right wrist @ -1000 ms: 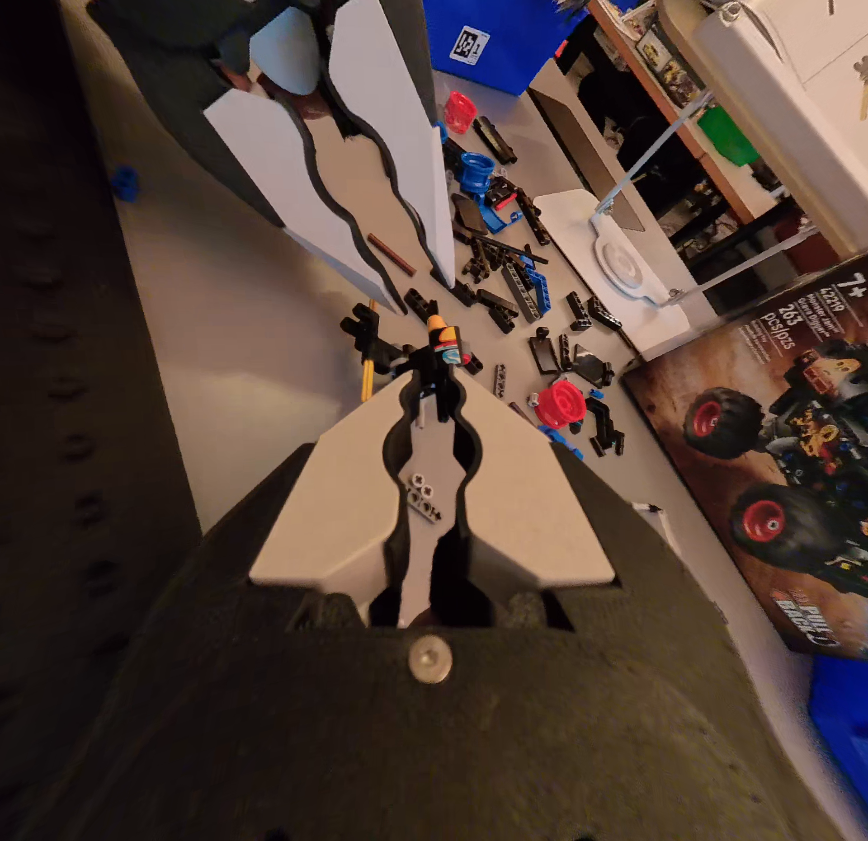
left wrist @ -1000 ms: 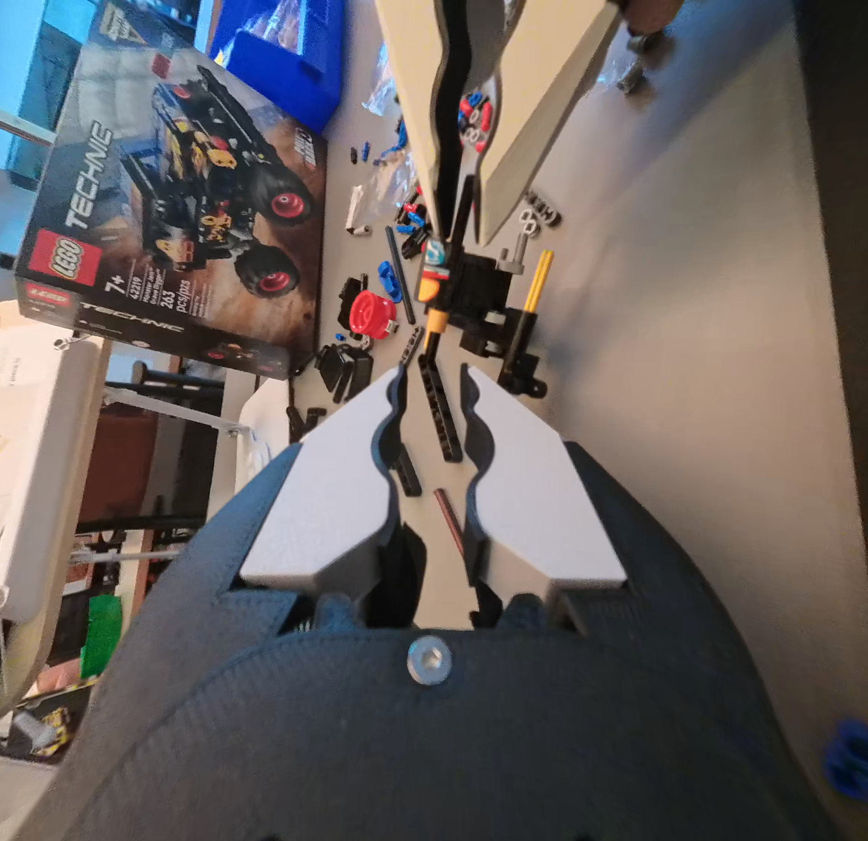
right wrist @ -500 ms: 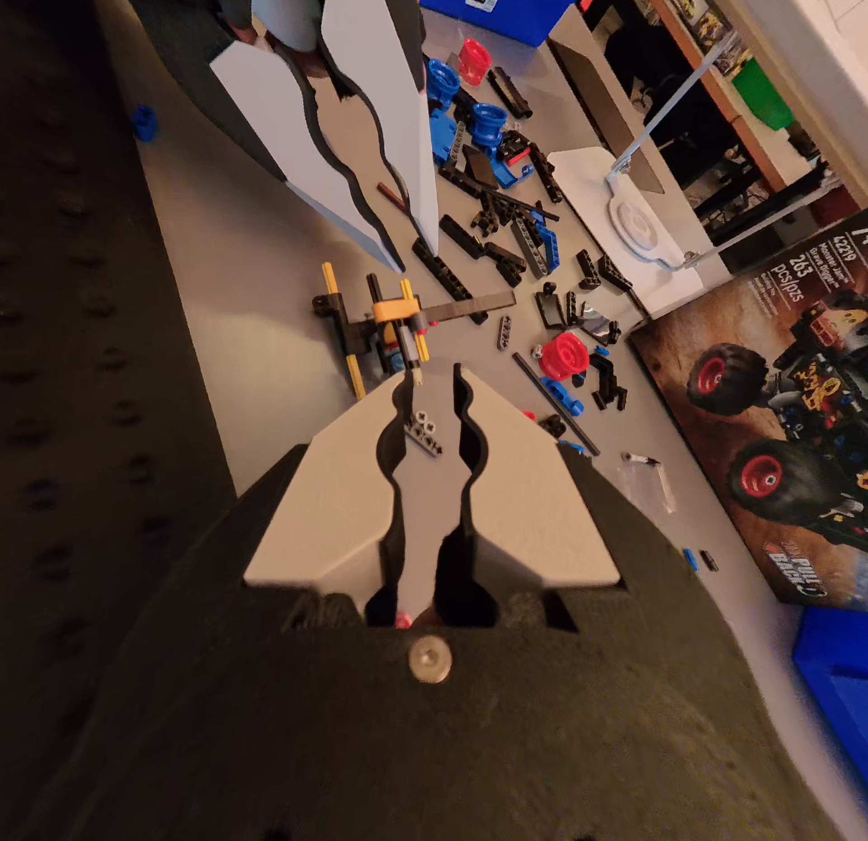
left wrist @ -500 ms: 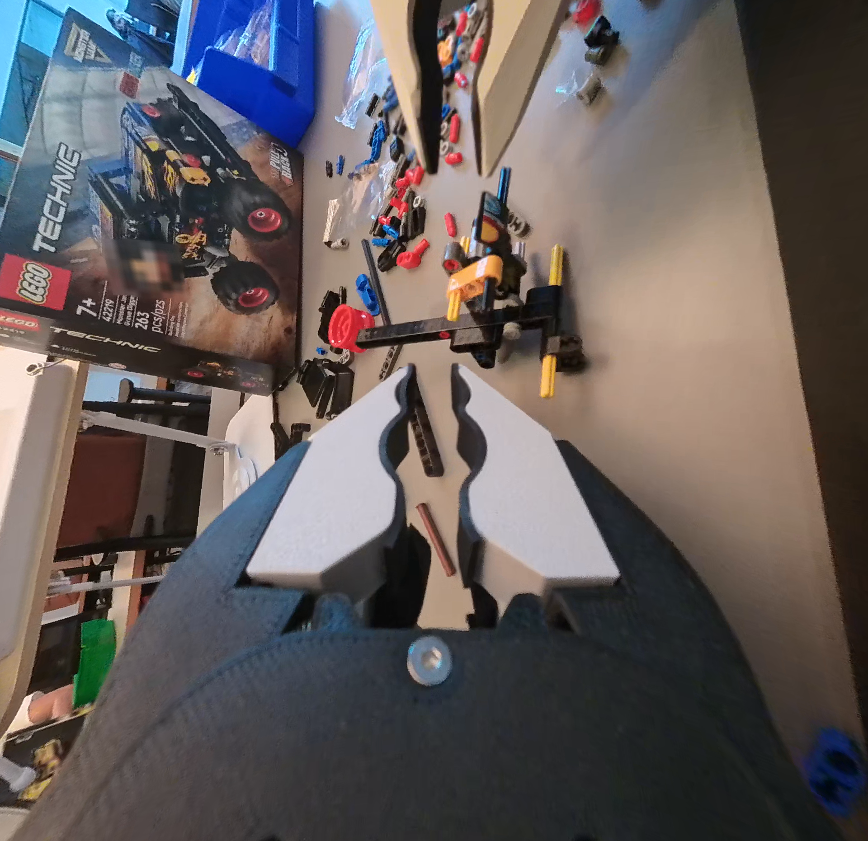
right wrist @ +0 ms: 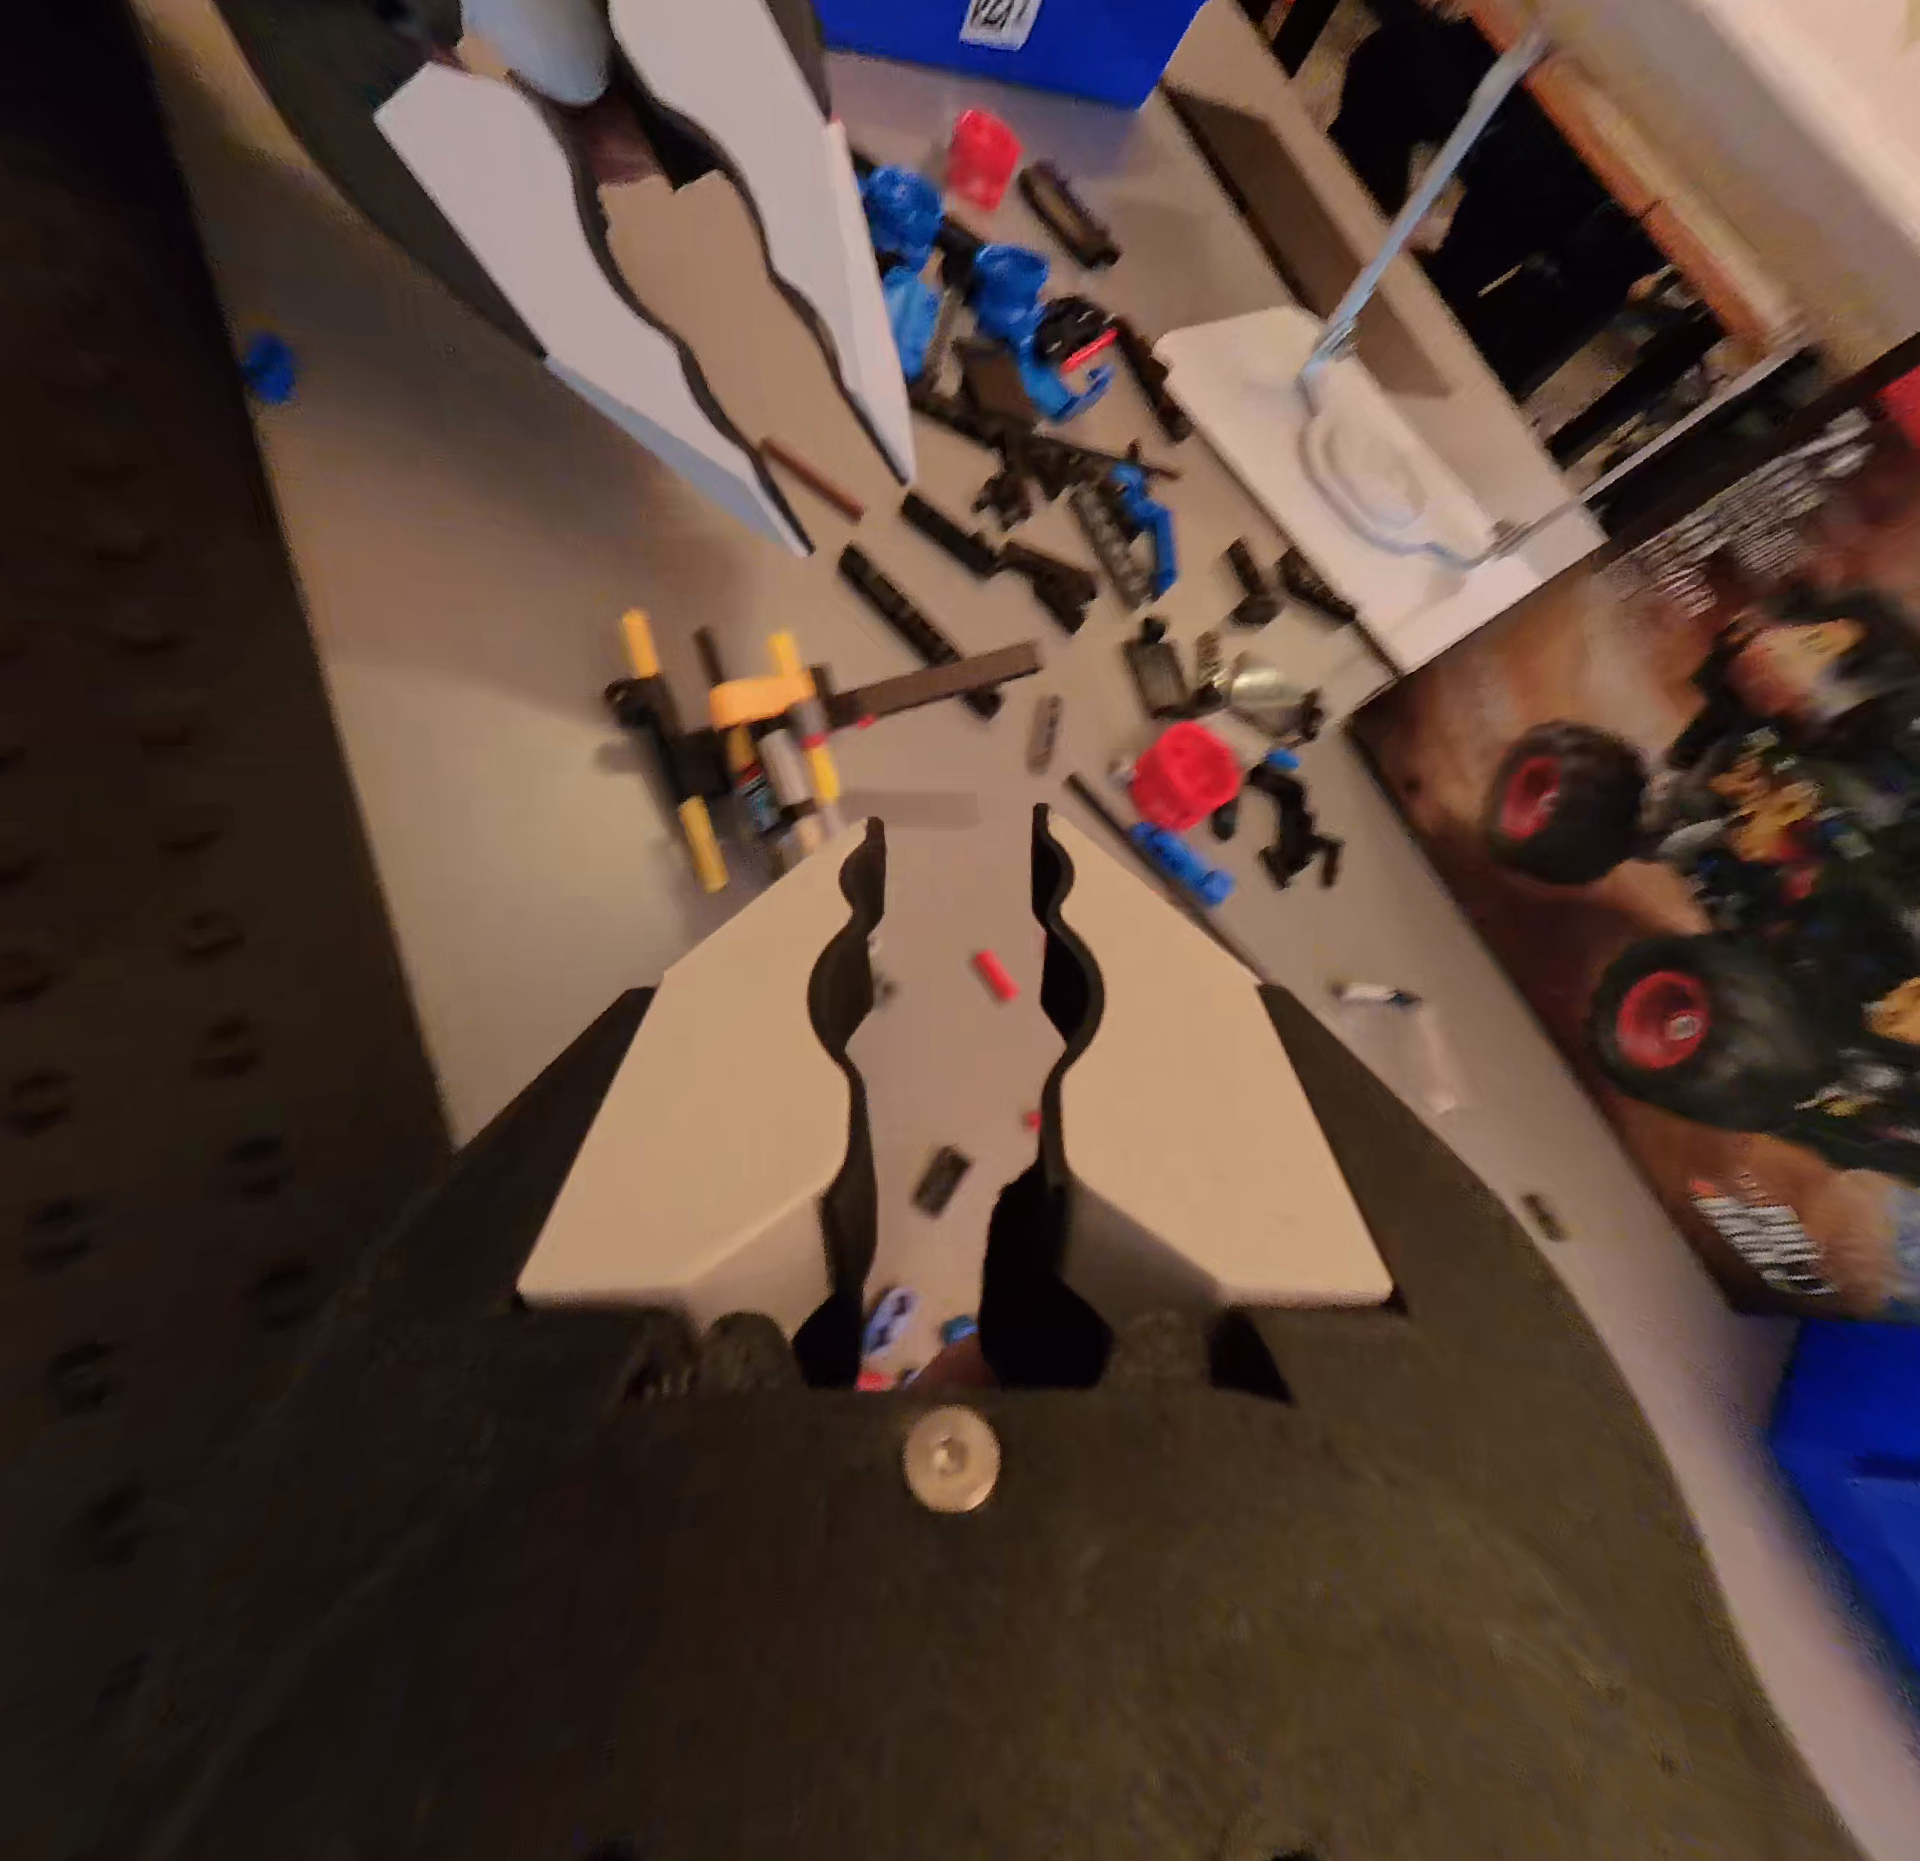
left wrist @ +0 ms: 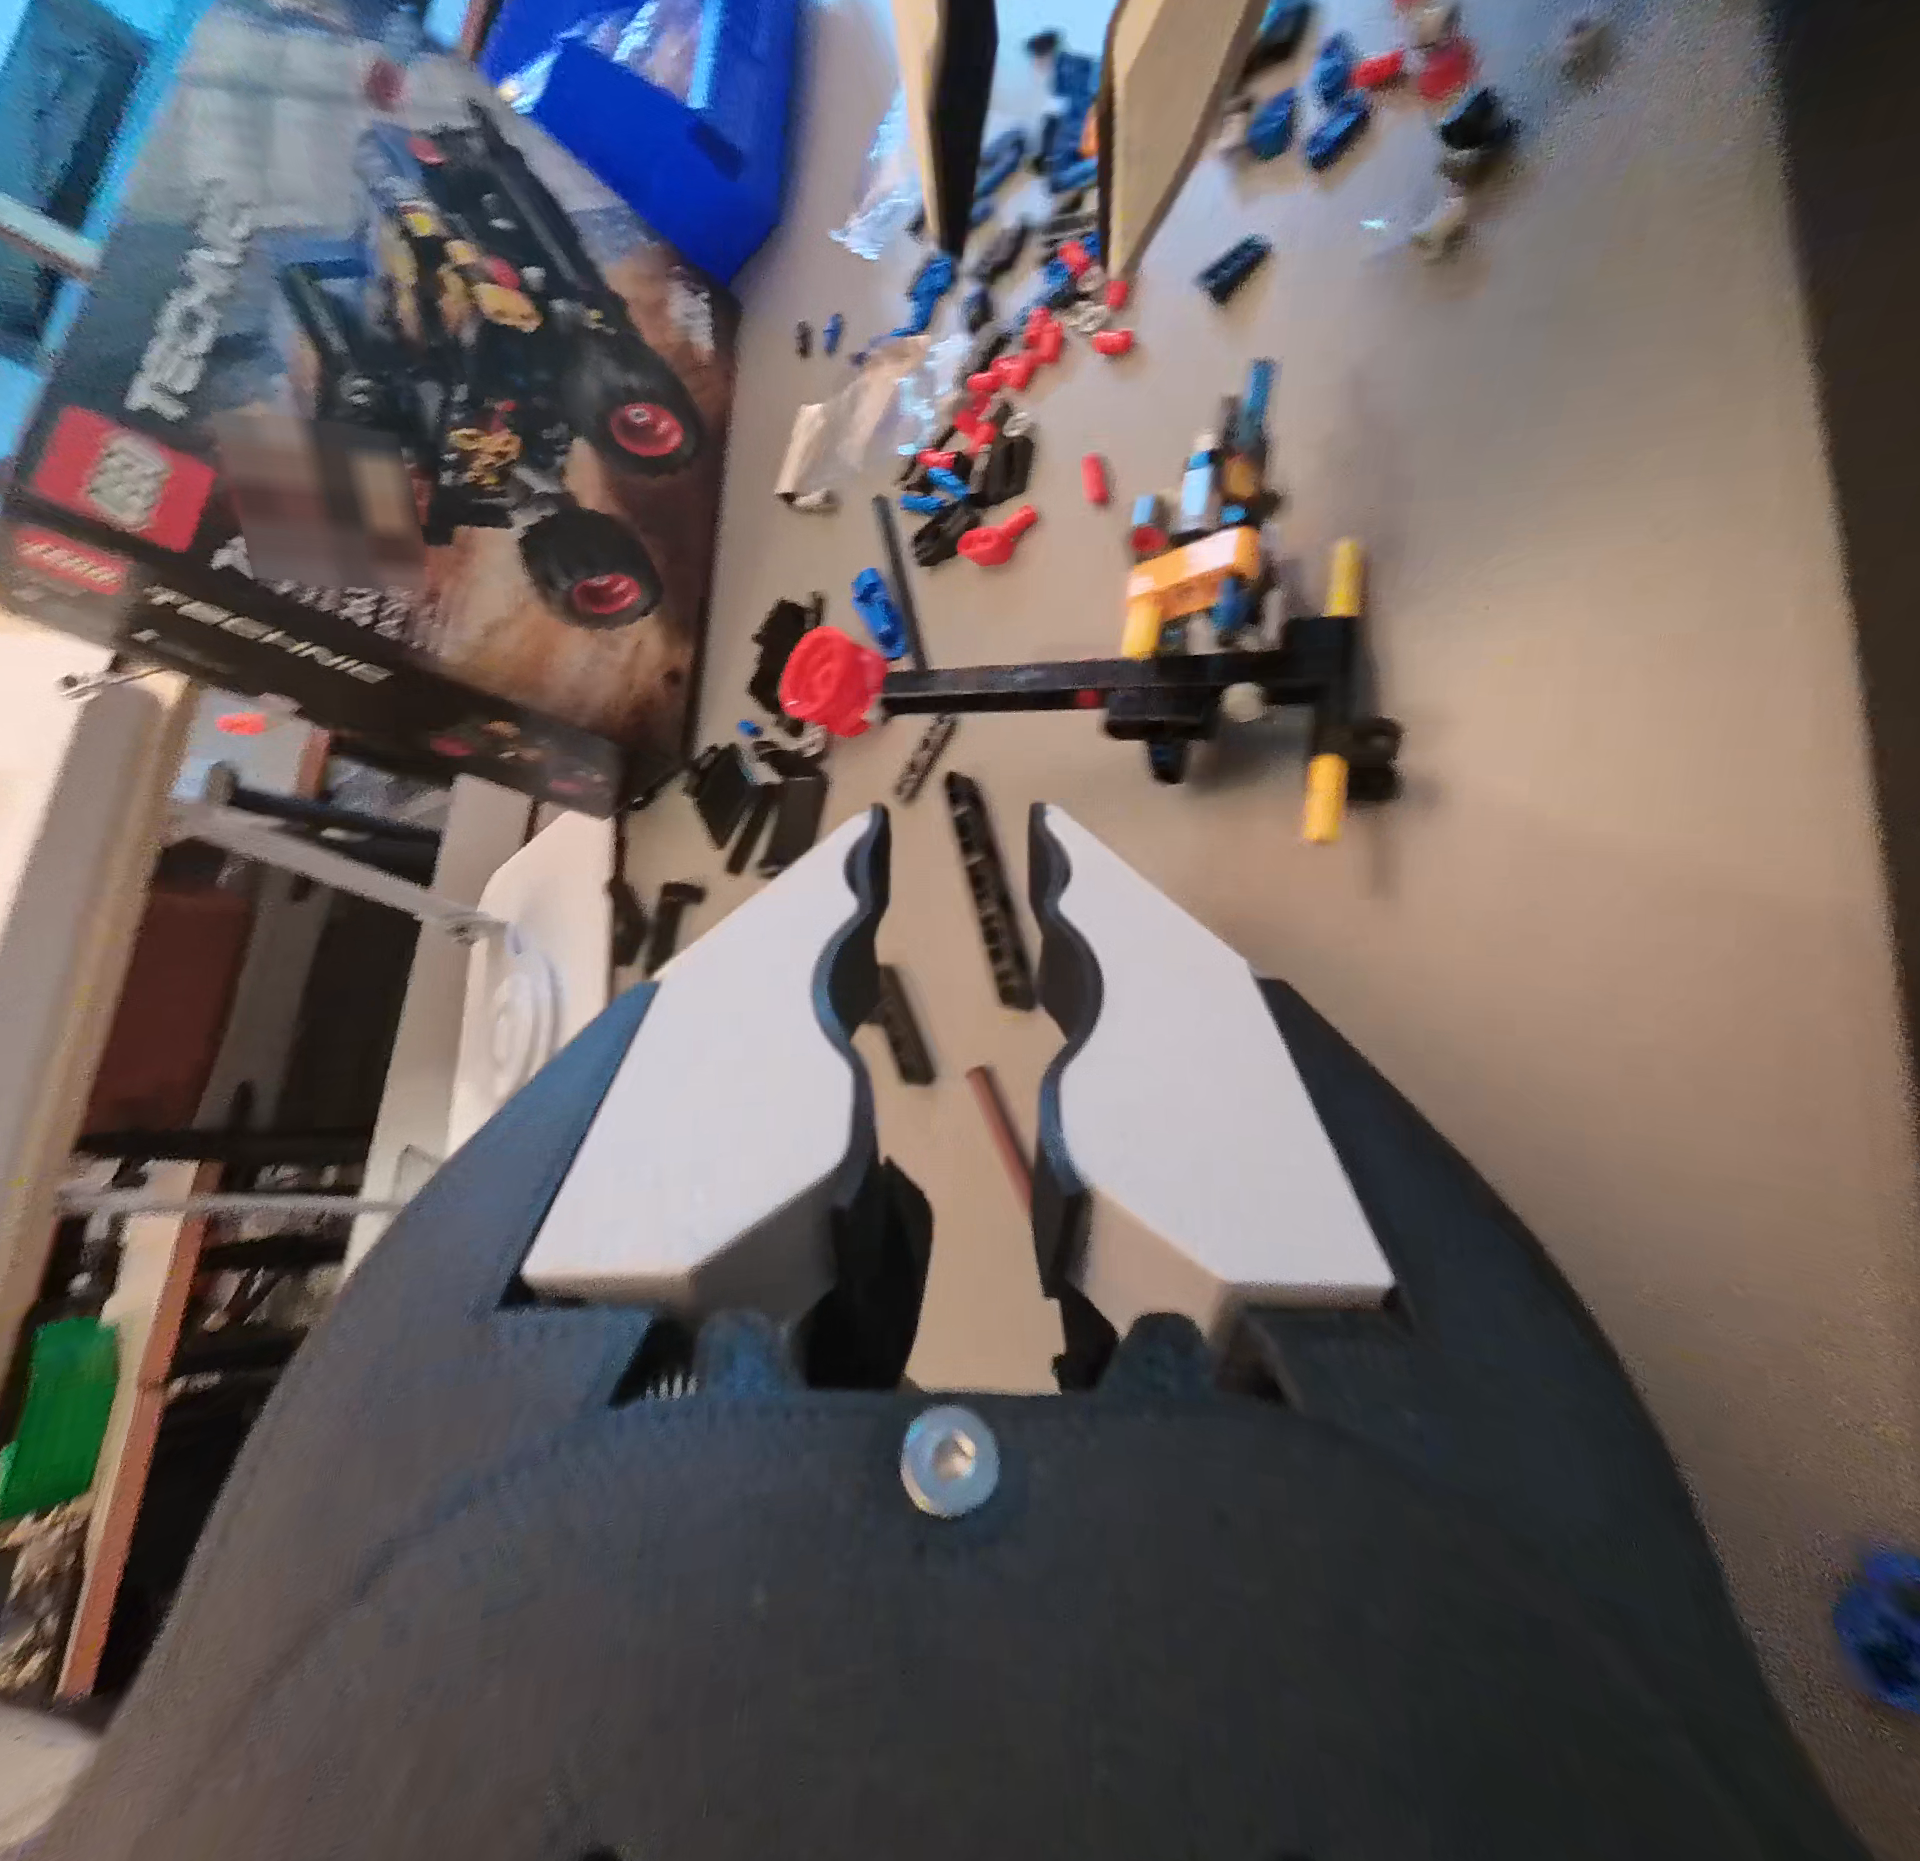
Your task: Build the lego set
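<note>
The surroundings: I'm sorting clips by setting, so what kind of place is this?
Probably a home or hobby room, not a factory: loose toy-brick pieces spread over a grey table, the set's box beside them, and cluttered shelving behind.

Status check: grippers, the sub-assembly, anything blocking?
Left gripper open, empty. Right gripper open, empty. Sub-assembly lying free on table. Loose black beam beneath left gripper.

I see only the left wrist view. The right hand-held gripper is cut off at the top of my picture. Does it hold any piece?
Observer: No. The right hand-held gripper is open and empty. A small red pin lies on the table between its fingers.
Operator: Is any part hidden behind my camera?
Observer: Yes. Two blue round parts and a red part lie beside the left hand-held gripper.
</note>
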